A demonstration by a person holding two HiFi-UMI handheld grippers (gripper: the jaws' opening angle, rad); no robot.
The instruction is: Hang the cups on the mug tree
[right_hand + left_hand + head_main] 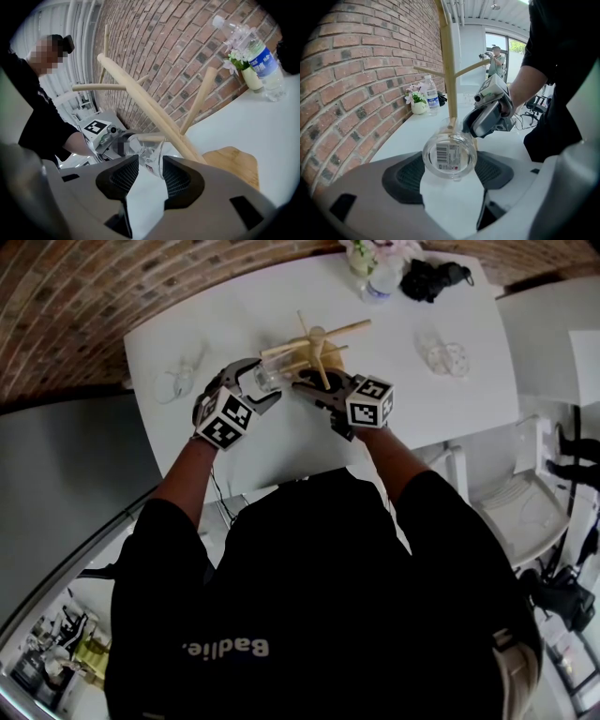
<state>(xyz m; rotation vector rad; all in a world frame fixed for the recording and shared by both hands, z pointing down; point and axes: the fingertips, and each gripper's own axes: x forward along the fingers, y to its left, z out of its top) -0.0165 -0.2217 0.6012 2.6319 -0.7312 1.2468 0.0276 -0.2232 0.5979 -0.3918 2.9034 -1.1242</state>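
Observation:
A wooden mug tree (317, 338) stands mid-table, its trunk (449, 70) upright with slanting pegs (140, 101). A clear glass cup (450, 157) lies on its side at the foot of the trunk, its barcoded bottom toward me. My left gripper (451, 165) is shut on its body. In the right gripper view a peg reaches into the cup (149, 152). My right gripper (151, 161) comes from the opposite side, its jaws close around the cup's rim. In the head view both grippers (251, 381) (314, 388) meet at the cup (268, 379).
Two more glass cups (180, 373) (442, 354) stand left and right on the white table (272, 442). A water bottle (380, 282), a flower pot (370, 254) and a black object (433, 277) sit at the far edge. A brick wall runs behind; a white chair (525, 493) is right.

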